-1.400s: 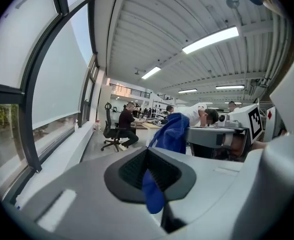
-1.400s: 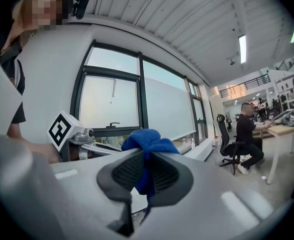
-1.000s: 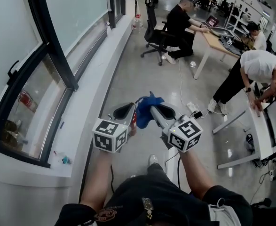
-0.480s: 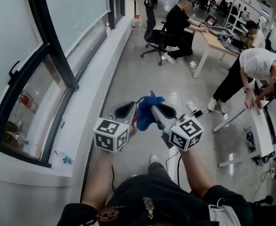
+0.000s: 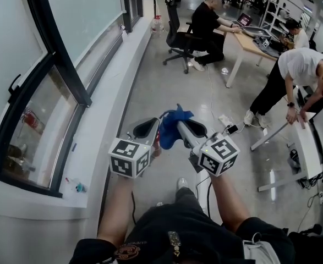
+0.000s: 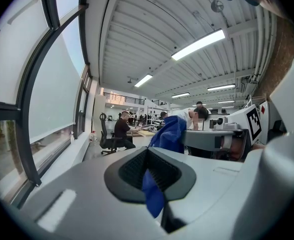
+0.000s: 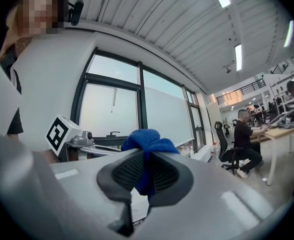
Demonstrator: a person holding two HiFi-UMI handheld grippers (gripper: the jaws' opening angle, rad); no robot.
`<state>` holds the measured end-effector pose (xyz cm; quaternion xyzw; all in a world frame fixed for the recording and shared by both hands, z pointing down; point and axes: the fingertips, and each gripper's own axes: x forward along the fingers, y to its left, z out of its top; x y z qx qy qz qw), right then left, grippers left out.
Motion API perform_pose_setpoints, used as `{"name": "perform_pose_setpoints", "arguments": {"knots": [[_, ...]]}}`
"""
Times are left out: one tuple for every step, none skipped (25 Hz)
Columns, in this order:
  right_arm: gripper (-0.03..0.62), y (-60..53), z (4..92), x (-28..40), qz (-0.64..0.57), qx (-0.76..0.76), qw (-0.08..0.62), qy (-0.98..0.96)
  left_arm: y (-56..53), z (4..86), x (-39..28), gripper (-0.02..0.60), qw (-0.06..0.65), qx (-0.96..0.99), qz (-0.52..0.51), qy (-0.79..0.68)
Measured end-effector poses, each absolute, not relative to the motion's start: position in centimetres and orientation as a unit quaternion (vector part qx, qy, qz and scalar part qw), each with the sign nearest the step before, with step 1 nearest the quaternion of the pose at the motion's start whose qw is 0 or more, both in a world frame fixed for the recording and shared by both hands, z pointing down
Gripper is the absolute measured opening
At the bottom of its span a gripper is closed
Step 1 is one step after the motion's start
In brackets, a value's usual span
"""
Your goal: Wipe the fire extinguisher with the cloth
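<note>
A blue cloth (image 5: 171,126) is bunched between my two grippers, which are held side by side in front of me above the floor. My left gripper (image 5: 158,123) is shut on a thin strip of the cloth (image 6: 152,194). My right gripper (image 5: 178,125) is shut on the thick bunch of the cloth (image 7: 147,140). In the left gripper view the bunch hangs beside the right gripper's fingers (image 6: 214,136). A small red part (image 5: 157,139) shows under the cloth by the left gripper; I cannot tell what it is. No fire extinguisher is plainly in view.
A white sill (image 5: 103,125) and tall glass windows (image 5: 18,65) run along the left. A red object (image 5: 32,119) stands behind the glass. A person sits on an office chair (image 5: 178,37) at a desk ahead. Another person (image 5: 296,70) bends over a table at the right. Cables and a power strip (image 5: 227,126) lie on the floor.
Both grippers and the cloth stay where they were. The person bending at the right has shifted a little.
</note>
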<state>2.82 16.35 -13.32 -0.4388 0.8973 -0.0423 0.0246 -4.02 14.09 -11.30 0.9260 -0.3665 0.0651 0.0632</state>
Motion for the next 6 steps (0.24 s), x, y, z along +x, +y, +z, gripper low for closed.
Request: {"name": "perform_pose_setpoints", "arguments": {"knots": [[0.034, 16.28, -13.26, 2.85, -0.042, -0.44, 0.025, 0.897, 14.01, -11.29, -4.12, 0.005, 0.063, 0.926, 0.064, -0.367], [0.034, 16.21, -13.21, 2.88, -0.042, -0.44, 0.026, 0.896, 13.95, -11.29, -4.22, 0.005, 0.063, 0.925, 0.063, -0.368], [0.034, 16.15, -13.2, 2.9, -0.042, -0.441, 0.026, 0.896, 13.9, -11.3, -4.32, 0.005, 0.062, 0.925, 0.063, -0.369], [0.034, 16.09, -13.19, 2.92, -0.042, -0.442, 0.026, 0.896, 13.86, -11.3, -4.42, 0.005, 0.062, 0.925, 0.063, -0.37], [0.034, 16.03, -13.2, 2.93, -0.042, -0.442, 0.027, 0.895, 13.82, -11.3, -4.52, 0.005, 0.062, 0.924, 0.063, -0.371], [0.033, 15.97, -13.2, 2.93, -0.043, -0.443, 0.027, 0.895, 13.78, -11.3, -4.63, 0.005, 0.062, 0.924, 0.063, -0.372]]}}
